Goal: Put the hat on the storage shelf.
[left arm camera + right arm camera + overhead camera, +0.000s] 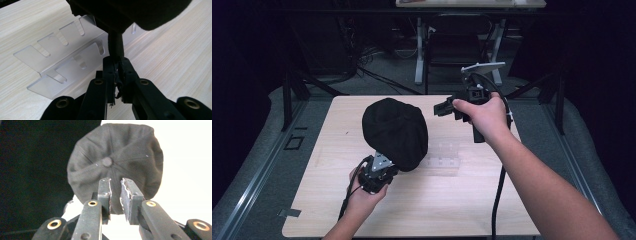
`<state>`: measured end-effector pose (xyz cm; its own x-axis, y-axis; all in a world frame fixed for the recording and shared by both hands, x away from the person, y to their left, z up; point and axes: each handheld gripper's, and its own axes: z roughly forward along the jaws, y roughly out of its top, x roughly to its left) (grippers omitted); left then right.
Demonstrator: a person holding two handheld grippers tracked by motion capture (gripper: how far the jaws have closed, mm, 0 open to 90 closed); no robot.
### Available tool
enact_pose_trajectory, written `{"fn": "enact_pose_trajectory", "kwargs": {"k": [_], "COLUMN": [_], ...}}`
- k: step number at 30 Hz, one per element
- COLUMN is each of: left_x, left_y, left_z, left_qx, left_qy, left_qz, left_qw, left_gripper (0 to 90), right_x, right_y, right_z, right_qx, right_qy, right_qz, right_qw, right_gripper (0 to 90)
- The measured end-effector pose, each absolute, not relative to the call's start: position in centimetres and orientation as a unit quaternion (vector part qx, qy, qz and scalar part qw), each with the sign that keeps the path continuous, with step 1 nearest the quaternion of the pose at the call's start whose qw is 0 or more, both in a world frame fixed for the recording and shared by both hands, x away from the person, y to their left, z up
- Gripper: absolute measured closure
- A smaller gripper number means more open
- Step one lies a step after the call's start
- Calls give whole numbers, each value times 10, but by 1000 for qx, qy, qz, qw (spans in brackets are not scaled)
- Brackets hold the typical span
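Two claws frame the black cap (395, 132): the left claw (117, 72) pinches its strap from below, lifting it over the clear rack (62, 65), while the right claw (115, 195), slightly spread and empty, points at its crown from beyond.

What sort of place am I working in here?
Probably a lab or workshop set up for recording. A bare wooden table stands on grey flooring, with desk legs and loose cables behind it. The left gripper holds a black cap over a clear acrylic rack.
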<state>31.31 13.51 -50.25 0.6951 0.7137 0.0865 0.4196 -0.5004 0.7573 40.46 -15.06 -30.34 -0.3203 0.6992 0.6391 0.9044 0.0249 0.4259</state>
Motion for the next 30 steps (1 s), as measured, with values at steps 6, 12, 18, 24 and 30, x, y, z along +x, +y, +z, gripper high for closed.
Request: {"fn": "enact_pose_trajectory", "kwargs": {"k": [6,12,18,24,30], "left_x": [309,304,302,300,298], "left_y": [137,145,155,163,173], "left_z": [-504,-505,-501,-501,-506], "left_qx": [828,820,809,801,800], "left_qy": [364,364,369,379,387], "left_qz": [203,205,211,212,211], "left_qw": [374,391,406,412,408], "left_gripper": [778,673,567,532,510], "right_x": [396,387,378,372,365], "right_y": [-154,-160,-169,-178,-187], "right_z": [-304,-313,-322,-328,-332], "right_qx": [-563,-560,-562,-562,-562], "right_qy": [-727,-741,-749,-750,-754], "right_qz": [-383,-366,-348,-348,-340], "right_qw": [88,57,30,20,7], "right_gripper": [760,745,738,732,722]}}
